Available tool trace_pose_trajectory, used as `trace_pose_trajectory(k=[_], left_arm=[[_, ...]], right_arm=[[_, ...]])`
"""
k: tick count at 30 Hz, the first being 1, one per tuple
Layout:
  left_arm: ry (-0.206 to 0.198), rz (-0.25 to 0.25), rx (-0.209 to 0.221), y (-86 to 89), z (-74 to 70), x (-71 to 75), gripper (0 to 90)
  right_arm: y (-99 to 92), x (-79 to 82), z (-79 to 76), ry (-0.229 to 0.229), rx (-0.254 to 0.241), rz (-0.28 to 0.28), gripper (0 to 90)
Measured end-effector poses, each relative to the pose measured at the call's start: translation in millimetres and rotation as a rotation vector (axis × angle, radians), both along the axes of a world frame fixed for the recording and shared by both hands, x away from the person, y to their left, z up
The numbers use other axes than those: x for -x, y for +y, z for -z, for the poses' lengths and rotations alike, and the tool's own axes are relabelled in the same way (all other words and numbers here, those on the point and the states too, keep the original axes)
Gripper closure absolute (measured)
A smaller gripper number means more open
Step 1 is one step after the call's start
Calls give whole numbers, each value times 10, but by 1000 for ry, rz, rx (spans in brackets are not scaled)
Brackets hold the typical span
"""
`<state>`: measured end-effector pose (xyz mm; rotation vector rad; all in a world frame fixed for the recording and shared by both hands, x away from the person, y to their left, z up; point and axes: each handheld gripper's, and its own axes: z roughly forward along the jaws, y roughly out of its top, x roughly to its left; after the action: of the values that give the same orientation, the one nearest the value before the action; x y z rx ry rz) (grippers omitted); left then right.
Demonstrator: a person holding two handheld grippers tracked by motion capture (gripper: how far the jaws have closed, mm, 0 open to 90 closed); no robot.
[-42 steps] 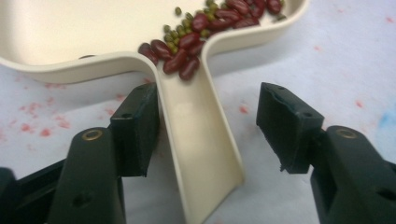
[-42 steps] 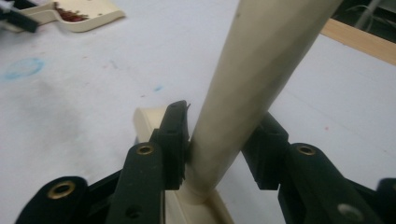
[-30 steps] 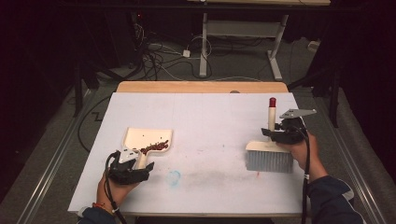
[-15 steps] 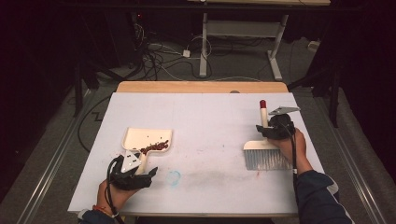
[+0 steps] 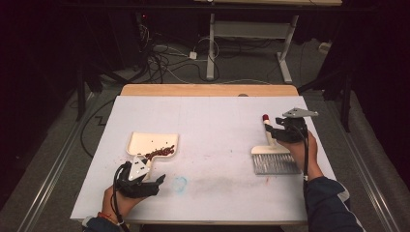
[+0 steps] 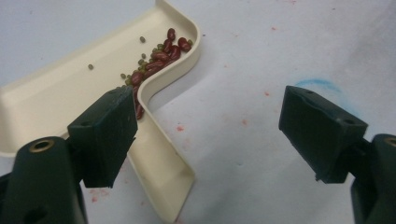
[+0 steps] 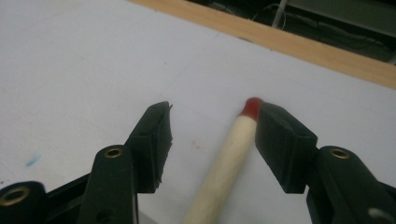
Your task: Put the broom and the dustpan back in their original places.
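On worktop [image 5: 212, 121] | brush [image 5: 270, 157]: light, stiff; grip mid-handle | dustpan [image 5: 150, 145]: light (beans [image 5: 159, 153] spill), hold level by handle | right hand-held gripper [image 7: 212, 123] just opening, handle loose between jaws | left hand-held gripper [image 6: 210, 116] wide, empty

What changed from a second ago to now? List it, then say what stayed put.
The left claw has let go of the cream plastic dustpan; its jaws opened beside the handle. The right claw has just been opening around the cream brush handle with the red tip, loosening its hold. The grey-bristled brush head rests on the white table. The red beans stay in the dustpan, which has not moved.
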<state>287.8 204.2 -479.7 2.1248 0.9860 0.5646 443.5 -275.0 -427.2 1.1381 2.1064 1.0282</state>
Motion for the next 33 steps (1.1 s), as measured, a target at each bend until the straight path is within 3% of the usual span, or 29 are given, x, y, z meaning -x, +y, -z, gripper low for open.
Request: trace_pose_trajectory(k=[13, 24, 29, 33], left_arm=[[-11, 6, -15, -37, -3, 7, 193], [-10, 12, -22, -57, 3, 13, 193], [-5, 18, -21, -54, 8, 13, 193], [-8, 24, -26, -61, 8, 16, 193]], right_arm=[[90, 202, -257, -122, -48, -2, 239], [167, 362, -410, -191, -60, -36, 176], [169, 433, -438, -194, -55, -59, 171], [180, 517, -478, -230, -48, -83, 185]])
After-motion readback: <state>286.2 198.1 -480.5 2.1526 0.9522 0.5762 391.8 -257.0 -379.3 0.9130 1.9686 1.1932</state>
